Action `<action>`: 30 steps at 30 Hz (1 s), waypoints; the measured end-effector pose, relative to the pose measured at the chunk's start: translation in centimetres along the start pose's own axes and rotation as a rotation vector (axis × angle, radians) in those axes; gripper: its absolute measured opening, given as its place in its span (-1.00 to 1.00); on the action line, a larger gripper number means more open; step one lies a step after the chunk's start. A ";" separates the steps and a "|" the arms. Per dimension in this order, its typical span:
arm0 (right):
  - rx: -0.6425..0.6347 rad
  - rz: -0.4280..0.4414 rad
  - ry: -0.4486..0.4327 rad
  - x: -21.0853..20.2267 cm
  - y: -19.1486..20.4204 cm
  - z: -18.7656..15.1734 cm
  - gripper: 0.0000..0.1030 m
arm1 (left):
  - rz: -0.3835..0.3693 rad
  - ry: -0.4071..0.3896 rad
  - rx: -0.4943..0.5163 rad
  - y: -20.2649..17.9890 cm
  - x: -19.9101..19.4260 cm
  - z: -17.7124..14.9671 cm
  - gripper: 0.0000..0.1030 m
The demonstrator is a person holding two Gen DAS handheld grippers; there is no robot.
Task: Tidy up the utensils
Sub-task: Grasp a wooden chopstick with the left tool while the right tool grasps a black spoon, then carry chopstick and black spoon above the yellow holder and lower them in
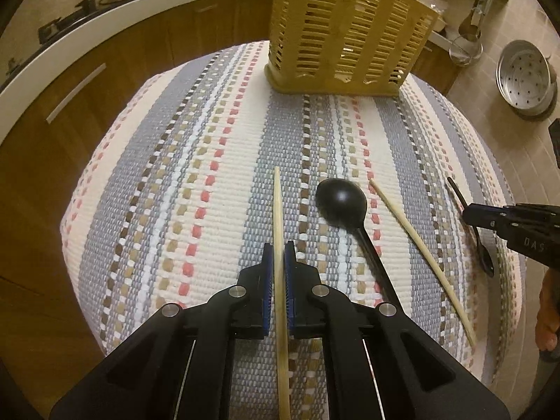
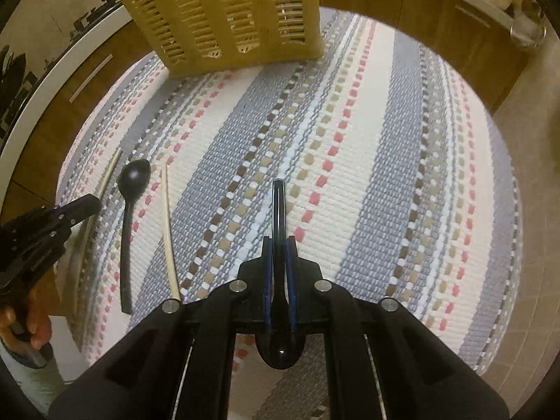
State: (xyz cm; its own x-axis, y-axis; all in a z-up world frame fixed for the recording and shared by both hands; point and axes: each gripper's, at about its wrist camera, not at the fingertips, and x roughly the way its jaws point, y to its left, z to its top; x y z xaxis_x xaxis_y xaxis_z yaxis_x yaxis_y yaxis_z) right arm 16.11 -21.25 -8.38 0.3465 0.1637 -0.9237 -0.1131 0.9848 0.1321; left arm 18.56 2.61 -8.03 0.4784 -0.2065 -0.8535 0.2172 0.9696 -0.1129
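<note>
My left gripper point(image 1: 279, 249) is shut on a wooden chopstick point(image 1: 279, 210) that points toward the yellow slotted utensil basket point(image 1: 344, 31) at the far end of the striped mat. My right gripper point(image 2: 279, 243) is shut on a small black spoon point(image 2: 279, 210), handle forward, bowl toward the camera. A large black spoon point(image 1: 341, 203) and a second chopstick point(image 1: 416, 241) lie on the mat between the grippers. In the right wrist view they show at left: the large spoon point(image 2: 131, 182), the loose chopstick point(image 2: 168, 224), the basket point(image 2: 227, 14) and the left gripper point(image 2: 84, 206).
The striped woven mat point(image 1: 210, 140) covers a small table. Wooden cabinets point(image 1: 105, 80) with a white counter stand behind and left. A metal steamer pot point(image 1: 525, 77) sits on the tiled floor at right.
</note>
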 end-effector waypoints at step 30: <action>-0.150 0.054 -0.098 -3.8 2.6 0.3 -0.90 | -0.156 -0.041 0.133 -0.6 -3.7 2.6 -0.93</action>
State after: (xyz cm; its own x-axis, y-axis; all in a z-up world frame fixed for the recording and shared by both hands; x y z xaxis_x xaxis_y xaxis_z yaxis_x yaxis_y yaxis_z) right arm 14.78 -19.27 -4.41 0.4244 0.2288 -0.8761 -0.2693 0.9557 0.1191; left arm 18.93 2.49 -3.49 0.4639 -0.3602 -0.8094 0.4004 0.9002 -0.1711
